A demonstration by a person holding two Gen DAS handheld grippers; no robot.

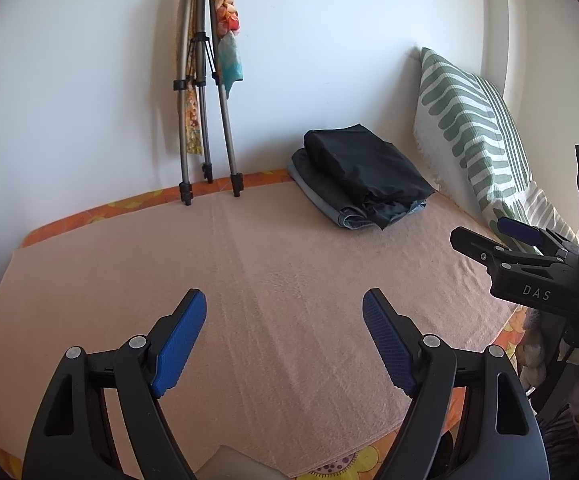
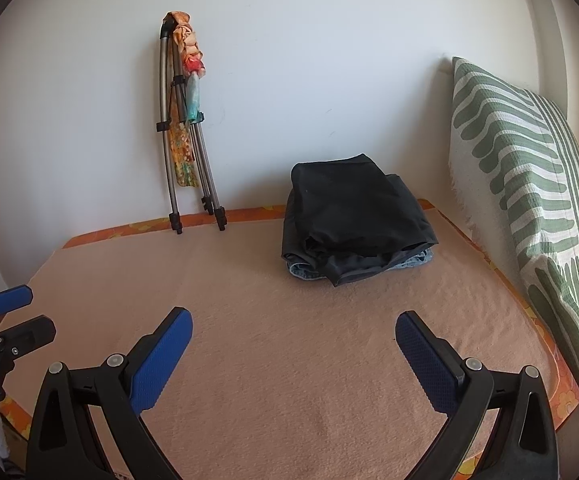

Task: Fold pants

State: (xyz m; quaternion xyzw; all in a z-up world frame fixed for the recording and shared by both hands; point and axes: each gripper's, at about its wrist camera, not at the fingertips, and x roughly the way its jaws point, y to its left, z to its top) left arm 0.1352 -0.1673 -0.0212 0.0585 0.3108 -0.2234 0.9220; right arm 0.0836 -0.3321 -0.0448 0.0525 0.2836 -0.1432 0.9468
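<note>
**Both grippers empty over a bare bed, folded pants stacked at the far side**

Nearest the left wrist camera, the left gripper [image 1: 284, 312] hovers with its jaws spread wide, the blue pads [image 1: 181, 344] well apart and nothing between them. Below them lies only the peach blanket [image 1: 249, 280] that covers the bed. Off to the right edge of that view, the right gripper [image 1: 493, 236] shows from the side, black with a blue pad, above the blanket's right part.

From the right wrist camera, the right gripper [image 2: 293, 320] also stands wide open, holding nothing, with bare blanket [image 2: 289, 360] under the gap. At the left edge of this view the left gripper [image 2: 9, 308] shows in part.

An orange flowered sheet [image 1: 369, 466] peeks out from under the blanket along the near edge and again along the far edge by the wall.

Farther back, toward the far right of the bed, sit the pants [image 1: 365, 172]: a dark black pair folded on top, resting on a blue denim pair [image 1: 349, 218] whose edge sticks out below. In the right wrist view the same stack [image 2: 357, 216] lies ahead and slightly right of the open jaws, well apart from both grippers.

Just right of the stack, a white pillow with green stripes [image 1: 473, 128] leans upright against the wall.

Farthest off, left of the pants, a folded tripod [image 1: 205, 120] leans on the white wall, its feet on the bed's far edge, with a colourful cloth [image 1: 227, 28] draped from its top.
</note>
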